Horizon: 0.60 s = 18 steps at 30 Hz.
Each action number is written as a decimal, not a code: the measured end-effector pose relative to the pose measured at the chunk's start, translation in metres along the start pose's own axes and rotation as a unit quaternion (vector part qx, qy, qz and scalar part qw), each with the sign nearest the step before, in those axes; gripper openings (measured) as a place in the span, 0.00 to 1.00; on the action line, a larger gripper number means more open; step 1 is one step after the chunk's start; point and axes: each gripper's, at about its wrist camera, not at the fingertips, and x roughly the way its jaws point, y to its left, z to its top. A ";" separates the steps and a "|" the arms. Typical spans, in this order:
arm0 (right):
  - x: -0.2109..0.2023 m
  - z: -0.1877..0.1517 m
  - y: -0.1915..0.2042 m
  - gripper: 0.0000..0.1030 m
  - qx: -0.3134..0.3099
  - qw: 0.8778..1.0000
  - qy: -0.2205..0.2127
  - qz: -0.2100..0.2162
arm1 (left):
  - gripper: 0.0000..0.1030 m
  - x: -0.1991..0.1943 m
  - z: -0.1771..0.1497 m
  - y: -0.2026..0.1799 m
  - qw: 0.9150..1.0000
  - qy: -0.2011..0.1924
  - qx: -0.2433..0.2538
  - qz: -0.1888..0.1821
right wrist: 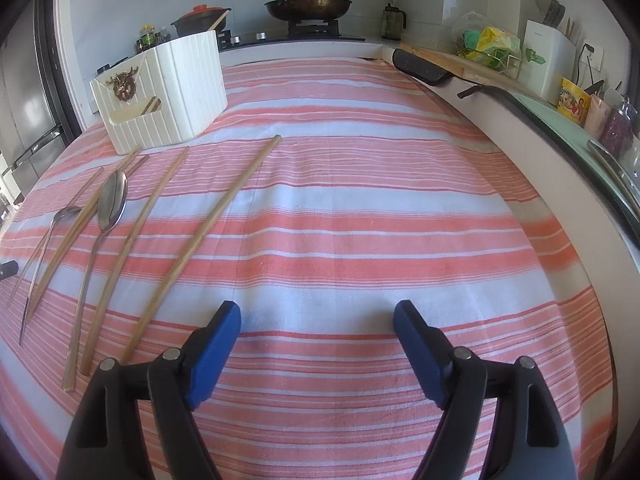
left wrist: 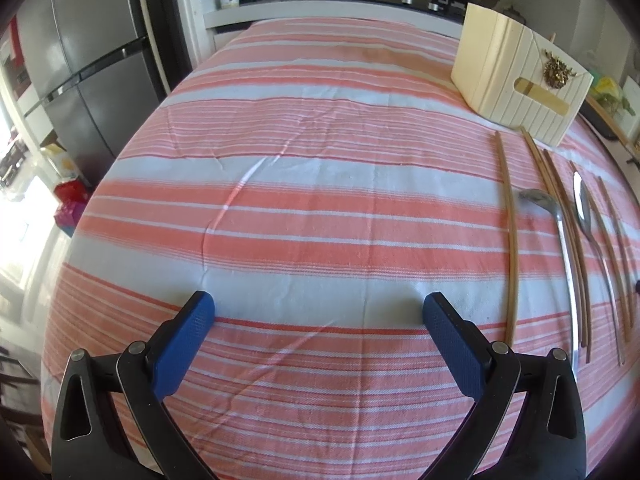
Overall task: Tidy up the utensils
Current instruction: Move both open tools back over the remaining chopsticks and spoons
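The left gripper [left wrist: 318, 312] hangs over the striped tablecloth [left wrist: 300, 208] with its blue pads spread wide and nothing between them. The utensils lie ahead of it and off to its right: a lone wooden chopstick [left wrist: 510, 240] closest to its right finger, then a metal spoon [left wrist: 560, 248], more chopsticks and a second spoon [left wrist: 585, 210] further right. The cream utensil holder [left wrist: 516, 76] stands upright beyond them, far ahead and to the right.

The right gripper [right wrist: 317, 322] also stands wide apart and empty above the cloth. From it, the same row fans out ahead and to the left. One chopstick [right wrist: 208, 240] runs diagonally, its near end just beside the left finger. Further left lie another chopstick [right wrist: 132, 256], a large spoon [right wrist: 113, 200], and a smaller spoon [right wrist: 52, 248] among more sticks. The holder [right wrist: 168, 92] sits past the row's far ends, ahead-left, with sticks visible in its front slot.
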 end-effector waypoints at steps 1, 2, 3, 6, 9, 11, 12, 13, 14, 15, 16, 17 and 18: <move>0.000 0.000 0.000 0.79 0.000 1.000 0.000 0.001 | 1.00 0.000 0.001 0.002 1.000 0.000 0.002 -0.002; 0.000 0.000 0.001 0.80 -0.001 1.000 0.001 0.002 | 1.00 0.000 0.001 0.002 1.000 -0.001 0.002 -0.003; 0.001 0.000 0.001 0.81 -0.002 1.000 0.002 0.002 | 1.00 0.000 0.000 0.002 1.000 -0.001 0.004 -0.004; 0.001 0.000 0.002 0.81 -0.004 1.000 0.003 0.001 | 1.00 0.000 0.001 0.005 1.000 -0.001 0.006 -0.011; 0.001 0.000 0.002 0.81 -0.001 1.000 0.002 0.003 | 0.99 -0.006 0.003 0.008 0.999 -0.003 -0.003 -0.035; 0.000 0.000 0.001 0.81 0.001 1.000 0.000 0.006 | 0.99 -0.017 0.008 0.011 0.997 -0.017 -0.016 -0.070; -0.001 0.000 0.001 0.81 0.004 1.000 -0.001 0.007 | 0.99 -0.024 0.011 0.010 0.996 -0.027 -0.016 -0.085; -0.003 0.001 0.000 0.81 0.010 1.000 0.000 0.005 | 0.99 -0.031 0.013 0.006 0.994 -0.036 -0.010 -0.098; -0.006 0.001 0.001 0.81 0.016 1.000 0.005 0.006 | 0.99 -0.036 0.016 -0.001 0.993 -0.041 0.004 -0.112; -0.011 0.003 0.002 0.81 0.022 1.000 0.004 0.015 | 0.99 -0.038 0.018 -0.008 0.991 -0.042 0.021 -0.122; -0.017 0.006 0.007 0.80 0.025 0.999 -0.002 0.031 | 0.99 -0.039 0.019 -0.018 0.990 -0.040 0.040 -0.126; -0.024 0.009 0.013 0.80 0.022 0.999 -0.009 0.046 | 0.99 -0.037 0.020 -0.028 0.989 -0.038 0.061 -0.126; -0.028 0.013 0.021 0.80 0.016 0.998 -0.011 0.058 | 0.99 -0.034 0.019 -0.039 0.988 -0.034 0.083 -0.124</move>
